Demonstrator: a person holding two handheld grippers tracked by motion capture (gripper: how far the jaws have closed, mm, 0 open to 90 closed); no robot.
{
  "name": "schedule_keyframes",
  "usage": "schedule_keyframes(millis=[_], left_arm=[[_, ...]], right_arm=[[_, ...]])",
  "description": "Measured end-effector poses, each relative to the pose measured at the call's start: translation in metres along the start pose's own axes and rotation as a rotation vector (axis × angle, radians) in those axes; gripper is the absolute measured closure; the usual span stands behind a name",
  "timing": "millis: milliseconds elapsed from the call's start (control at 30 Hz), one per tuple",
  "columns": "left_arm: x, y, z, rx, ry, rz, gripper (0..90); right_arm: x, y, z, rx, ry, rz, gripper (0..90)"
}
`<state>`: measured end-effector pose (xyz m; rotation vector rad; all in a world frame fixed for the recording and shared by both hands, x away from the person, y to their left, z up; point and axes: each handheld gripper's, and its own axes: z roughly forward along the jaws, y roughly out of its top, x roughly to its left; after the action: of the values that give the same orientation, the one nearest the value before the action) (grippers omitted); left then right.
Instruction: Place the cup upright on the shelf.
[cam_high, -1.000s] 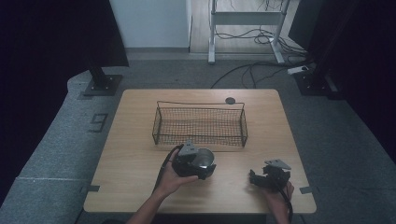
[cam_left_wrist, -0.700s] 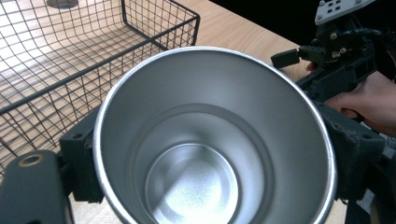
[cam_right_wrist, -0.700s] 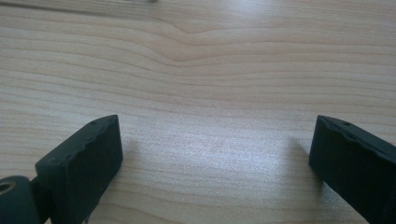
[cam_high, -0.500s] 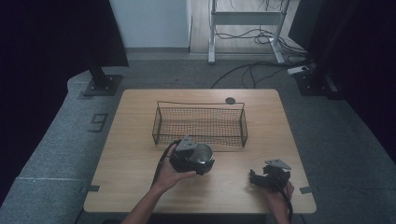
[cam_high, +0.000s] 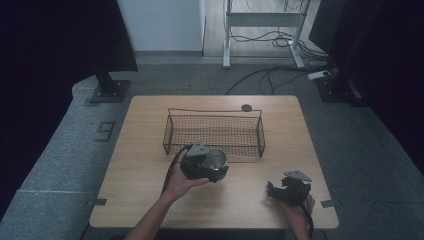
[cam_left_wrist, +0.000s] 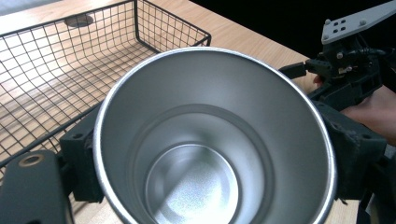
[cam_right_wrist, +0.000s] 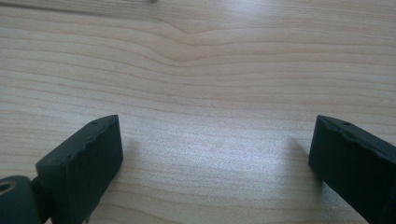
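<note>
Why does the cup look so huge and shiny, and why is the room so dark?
Left gripper view: the cup sits right at the lens, so it bulges, its rim gleaming. High view: light falls on the table, the surroundings stay black. Right gripper view: the jaws look soft, casting faint shadows.

Silver cup (cam_left_wrist: 210, 140), black wire basket (cam_high: 215, 131)

Only one mark — a "9" (cam_high: 105, 131) on the grey floor mat (cam_high: 60, 150)
</note>
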<state>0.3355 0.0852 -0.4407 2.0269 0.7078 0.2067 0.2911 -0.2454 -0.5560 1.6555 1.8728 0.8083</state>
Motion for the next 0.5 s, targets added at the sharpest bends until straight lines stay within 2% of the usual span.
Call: schedule_keyframes(millis=[500], left_arm=[[0.009, 0.013, -0.007, -0.008, 0.023, 0.01, 14.0]], right_arm=[[0.0, 0.0, 0.0, -0.001, -0.001, 0.001, 2.7]])
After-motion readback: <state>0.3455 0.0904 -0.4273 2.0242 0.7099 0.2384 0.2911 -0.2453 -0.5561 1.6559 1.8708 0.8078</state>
